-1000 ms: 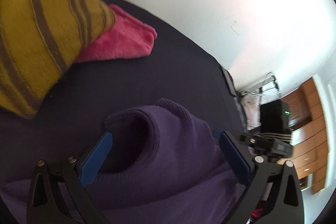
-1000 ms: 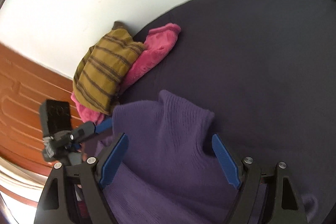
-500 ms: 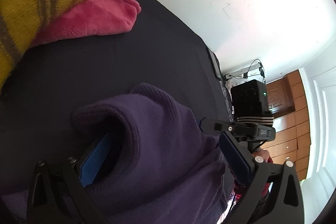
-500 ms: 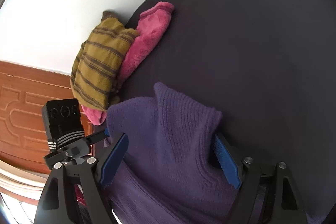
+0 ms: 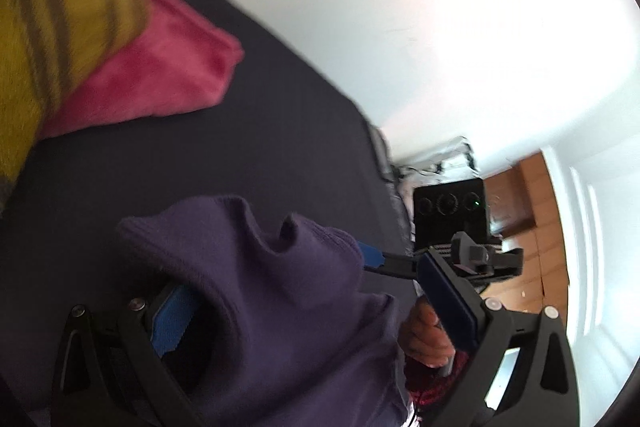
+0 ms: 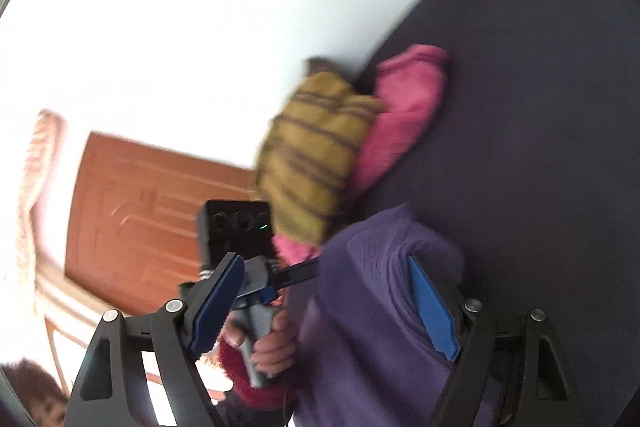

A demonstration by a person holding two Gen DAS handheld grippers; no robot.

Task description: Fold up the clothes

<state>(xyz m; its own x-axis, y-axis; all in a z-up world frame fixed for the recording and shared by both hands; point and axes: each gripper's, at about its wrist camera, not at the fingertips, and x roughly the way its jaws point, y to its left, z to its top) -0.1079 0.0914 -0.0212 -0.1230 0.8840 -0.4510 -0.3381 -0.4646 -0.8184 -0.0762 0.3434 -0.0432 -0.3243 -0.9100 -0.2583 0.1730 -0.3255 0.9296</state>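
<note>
We see a purple knit sweater (image 5: 280,291) bunched up on a dark bed surface (image 5: 224,163), near its front edge, draped over both tools. Left gripper (image 5: 312,319): jaws spread wide, blue pads well apart, sweater heaped between and over them; the left pad is half under a fold, the right pad is bare beside the cloth, so we read no clamp here. Right gripper (image 6: 324,311): jaws also wide apart; its right pad lies against a ridge of the purple knit, its left pad is out in the air, clear of the cloth. In the right wrist view a hand (image 6: 264,339) holds the handle of the left tool, red cuff below it. A mustard striped garment (image 6: 316,155) sits on a pink garment (image 6: 404,115) at the far edge of the surface, against the white wall (image 5: 400,7), well apart from the sweater. Frames are blurred.
</note>
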